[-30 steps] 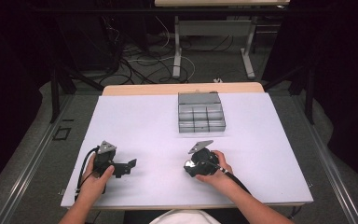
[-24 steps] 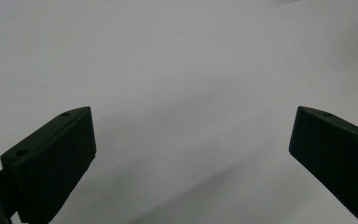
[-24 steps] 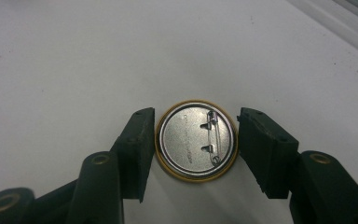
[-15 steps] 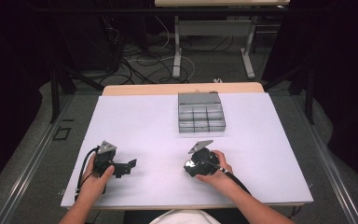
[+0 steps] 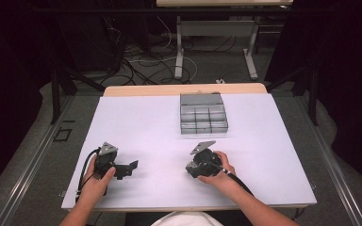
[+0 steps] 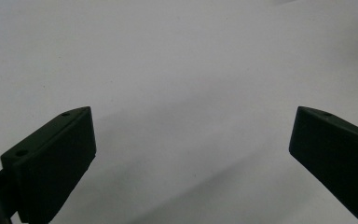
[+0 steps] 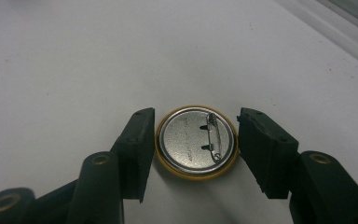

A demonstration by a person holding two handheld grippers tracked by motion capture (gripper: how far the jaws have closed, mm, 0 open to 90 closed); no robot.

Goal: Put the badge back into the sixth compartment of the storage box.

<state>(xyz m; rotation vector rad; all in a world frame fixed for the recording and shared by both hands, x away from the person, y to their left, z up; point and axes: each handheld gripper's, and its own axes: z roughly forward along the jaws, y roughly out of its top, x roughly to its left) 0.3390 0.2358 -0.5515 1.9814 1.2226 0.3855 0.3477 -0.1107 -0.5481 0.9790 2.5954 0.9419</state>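
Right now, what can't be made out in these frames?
- Badge: its pin-back faces up in the right gripper view, so the front design is hidden.
- Right gripper: jaws flank the badge's rim; firm contact cannot be told.
- Organizer: high view, too small to tell what the compartments hold.
- Left gripper: jaws wide apart over bare table.

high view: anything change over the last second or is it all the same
Nothing visibly moved. The left gripper and right gripper stay where they were on the white table, and the grey compartment box sits unchanged at the far side.
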